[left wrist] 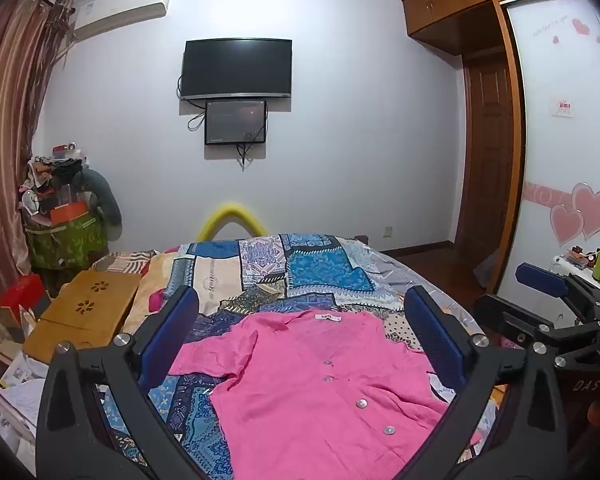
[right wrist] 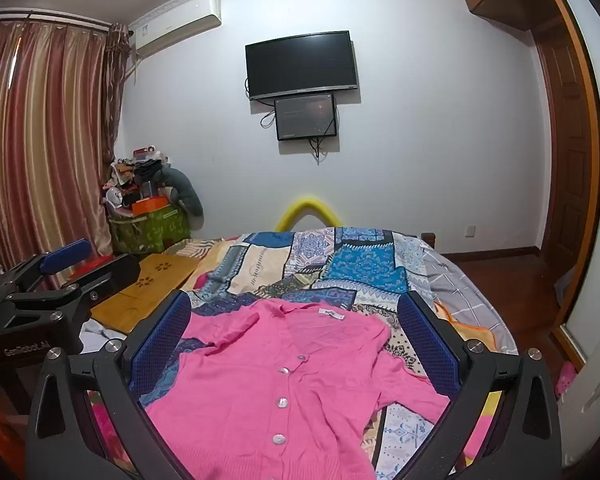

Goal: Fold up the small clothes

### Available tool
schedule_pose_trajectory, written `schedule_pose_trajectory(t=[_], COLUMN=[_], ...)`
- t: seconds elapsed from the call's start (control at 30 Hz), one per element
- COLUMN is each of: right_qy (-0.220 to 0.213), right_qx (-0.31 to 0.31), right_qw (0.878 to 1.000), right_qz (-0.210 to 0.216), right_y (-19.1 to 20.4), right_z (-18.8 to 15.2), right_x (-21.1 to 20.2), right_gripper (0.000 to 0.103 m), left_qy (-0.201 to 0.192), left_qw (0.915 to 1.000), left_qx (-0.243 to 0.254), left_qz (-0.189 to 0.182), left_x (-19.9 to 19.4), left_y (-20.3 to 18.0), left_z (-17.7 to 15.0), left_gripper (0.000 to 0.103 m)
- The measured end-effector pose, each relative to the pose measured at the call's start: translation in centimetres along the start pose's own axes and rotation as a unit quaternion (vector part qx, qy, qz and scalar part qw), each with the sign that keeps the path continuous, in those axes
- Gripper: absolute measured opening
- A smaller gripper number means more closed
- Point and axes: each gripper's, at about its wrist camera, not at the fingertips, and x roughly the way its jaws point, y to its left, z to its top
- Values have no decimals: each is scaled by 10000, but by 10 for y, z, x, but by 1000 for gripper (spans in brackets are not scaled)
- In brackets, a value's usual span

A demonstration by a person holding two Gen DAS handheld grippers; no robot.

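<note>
A: Starting from the bed point(left wrist: 228, 264): the shirt point(left wrist: 324, 384) lies spread flat on the quilt, buttons up, not yet folded, so I'd judge this the very beginning, before any grasp.

B: And the fingers?

A: Both sets wide apart, nothing between the pads. The left gripper point(left wrist: 300, 336) hangs above the shirt, with the sleeve point(left wrist: 216, 348) ahead of its left finger. The right gripper point(right wrist: 296, 344) frames the button line, the other sleeve point(right wrist: 412, 392) just inside its right finger.

B: Which way does the shirt point?

A: Collar and label point(right wrist: 331, 313) lie beyond the fingertips, toward the far wall; the hem runs back under the fingers. So the long axis follows the buttons point(right wrist: 282, 402), roughly along the fingers' reach.

B: Next move?

A: Likely each gripper drops to a sleeve or shoulder edge, closes on a single layer, and carries it inward across the button line. The knit looks soft; pinching the quilt too is the risk.
</note>
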Motion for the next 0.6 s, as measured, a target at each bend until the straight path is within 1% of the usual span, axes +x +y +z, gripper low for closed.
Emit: schedule_pose_trajectory(t=[0.2, 0.3, 0.43, 0.47, 0.6], right_qy=[11, 9, 32, 34, 42], right_qx=[-1, 11, 5, 4, 7], right_qw=[10000, 10000, 10000, 10000, 10000], right_qz=[0, 5, 5, 6, 3], right_y=[-1, -1, -1, -1, -1], right_z=[0, -1, 0, 0, 0], right_x=[2, 2, 3, 3, 3], right_gripper=[103, 103, 103, 103, 103], left_qy=[9, 17, 17, 64, 86], left_qw=[10000, 10000, 9999, 9999, 9999], left_qx=[-23, -60, -112, -113, -97], left_qz=[-1, 2, 8, 30, 44], left_x=[1, 7, 10, 9, 11], left_y=[0, 4, 10, 6, 5], left_z=[0, -16, -23, -15, -14], left_gripper=[103, 103, 103, 103, 103])
